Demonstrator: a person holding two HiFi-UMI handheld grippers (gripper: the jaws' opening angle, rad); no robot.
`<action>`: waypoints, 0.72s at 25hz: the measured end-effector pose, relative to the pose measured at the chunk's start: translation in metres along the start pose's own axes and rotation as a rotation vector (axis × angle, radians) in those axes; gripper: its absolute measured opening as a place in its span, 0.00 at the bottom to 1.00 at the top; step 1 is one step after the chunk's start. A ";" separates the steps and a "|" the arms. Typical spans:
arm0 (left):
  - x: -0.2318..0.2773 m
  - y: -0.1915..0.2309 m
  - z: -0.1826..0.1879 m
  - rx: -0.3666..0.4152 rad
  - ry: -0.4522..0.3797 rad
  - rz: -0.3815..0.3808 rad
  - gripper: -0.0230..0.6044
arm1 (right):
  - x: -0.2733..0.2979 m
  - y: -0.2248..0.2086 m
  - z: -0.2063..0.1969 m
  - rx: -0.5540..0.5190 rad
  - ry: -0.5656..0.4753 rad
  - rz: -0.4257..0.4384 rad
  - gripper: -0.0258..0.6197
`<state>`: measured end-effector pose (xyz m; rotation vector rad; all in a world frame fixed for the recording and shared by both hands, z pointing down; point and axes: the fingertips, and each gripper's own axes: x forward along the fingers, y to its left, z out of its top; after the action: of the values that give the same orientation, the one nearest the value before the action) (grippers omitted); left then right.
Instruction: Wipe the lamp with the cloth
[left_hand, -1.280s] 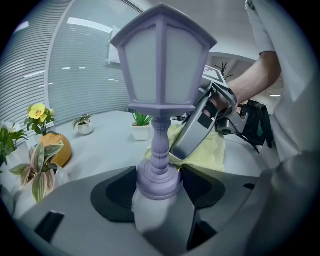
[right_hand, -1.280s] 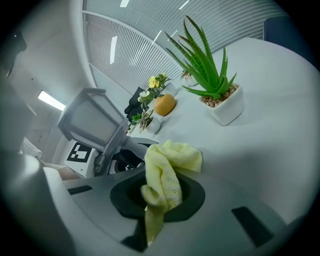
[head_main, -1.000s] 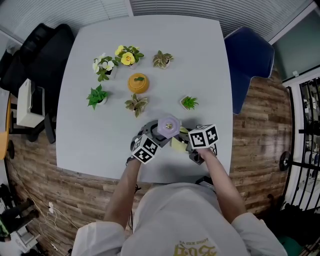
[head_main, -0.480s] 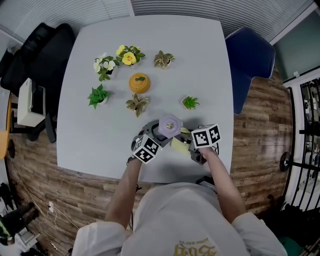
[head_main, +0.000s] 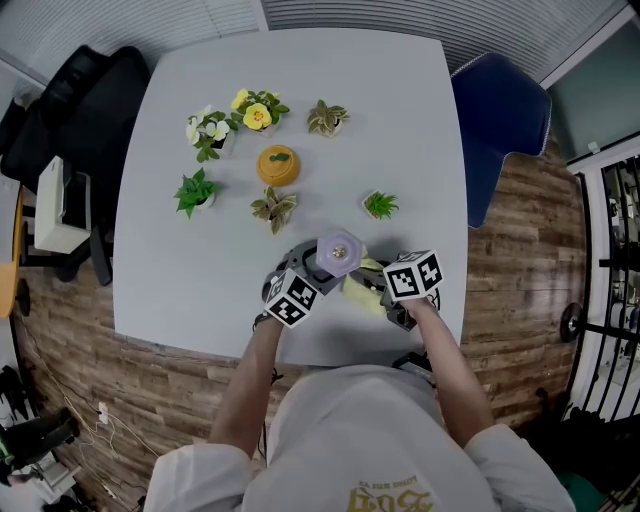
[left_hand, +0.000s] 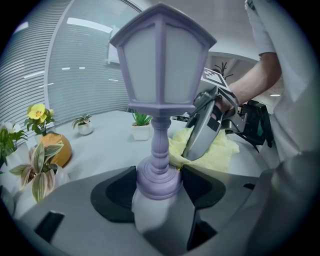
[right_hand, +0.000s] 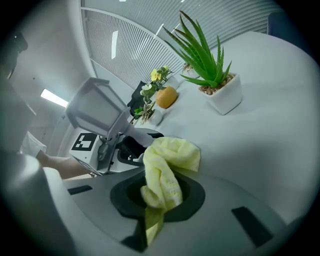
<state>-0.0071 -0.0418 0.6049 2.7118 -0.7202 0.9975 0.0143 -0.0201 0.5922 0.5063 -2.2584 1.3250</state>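
now | left claw (left_hand: 159, 184) clamps 1 lamp (left_hand: 160, 65) | right claw (right_hand: 157, 192) pinches 1 cloth (right_hand: 169, 154) | 6 plants (head_main: 379, 205)

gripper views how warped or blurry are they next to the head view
Left gripper view: strong fisheye with black corners, blinds bowed; the lamp is sharp up top, soft at its base. Right gripper view: same fisheye; the cloth up close is slightly soft, the plant crisp. Head view: milder bowing of the table edges, even light.

6 potted plants (head_main: 378, 205), orange jar (head_main: 277, 166) — white table (head_main: 400, 110).
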 end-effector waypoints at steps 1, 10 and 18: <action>0.000 0.000 0.000 0.000 0.000 0.000 0.50 | 0.000 0.000 -0.001 -0.007 0.005 -0.005 0.09; 0.001 0.000 0.000 -0.004 0.001 -0.002 0.50 | 0.005 -0.004 -0.016 -0.127 0.137 -0.089 0.09; 0.001 -0.001 -0.001 -0.003 0.002 -0.002 0.50 | 0.009 -0.007 -0.016 -0.176 0.174 -0.122 0.09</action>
<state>-0.0065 -0.0409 0.6062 2.7078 -0.7180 0.9983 0.0140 -0.0101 0.6088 0.4418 -2.1401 1.0563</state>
